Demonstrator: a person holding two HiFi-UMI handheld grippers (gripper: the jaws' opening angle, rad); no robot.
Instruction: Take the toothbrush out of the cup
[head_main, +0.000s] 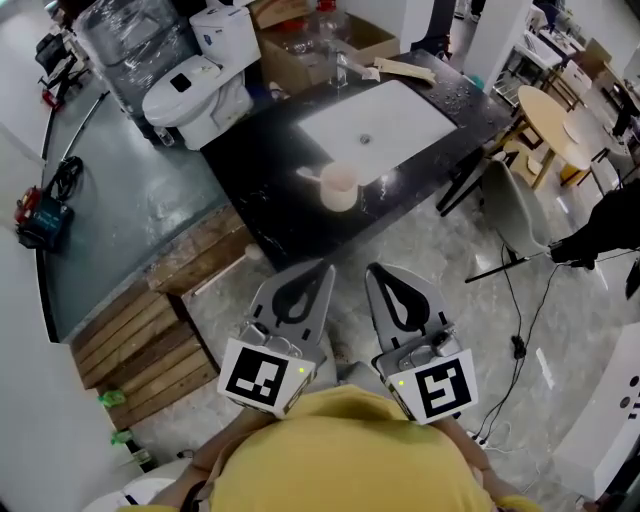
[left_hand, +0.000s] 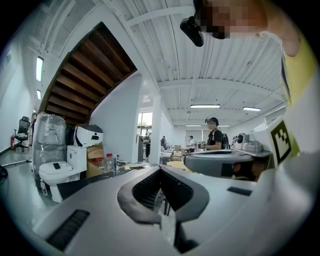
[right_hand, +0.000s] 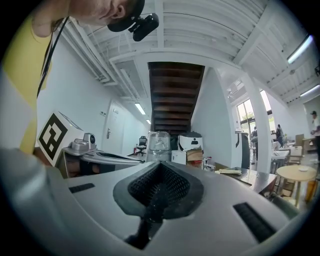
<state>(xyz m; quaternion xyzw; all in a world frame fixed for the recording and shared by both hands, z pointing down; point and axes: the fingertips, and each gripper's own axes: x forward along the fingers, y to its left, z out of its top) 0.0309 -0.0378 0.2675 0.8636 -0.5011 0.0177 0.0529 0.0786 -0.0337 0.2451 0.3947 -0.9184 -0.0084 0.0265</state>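
Cup (head_main: 339, 188) upright on black tabletop (head_main: 262, 195), toothbrush (head_main: 309, 176) jutting from it. Left gripper (head_main: 322, 268) and right gripper (head_main: 374, 270) both pressed together, empty, well apart from cup.

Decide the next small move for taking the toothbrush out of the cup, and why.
Probably reach the left gripper toward the cup, opening it: it and the right gripper sit shut, empty, short of the counter; the toothbrush leans left.

The cup (head_main: 340, 187) stands on the counter (head_main: 265, 195), just before the sink (head_main: 375, 125), with the toothbrush (head_main: 309, 176) in it leaning left. Behind the counter's left end is a toilet (head_main: 200, 85). My left gripper (head_main: 322, 268) and right gripper (head_main: 376, 270) sit side by side nearer me.
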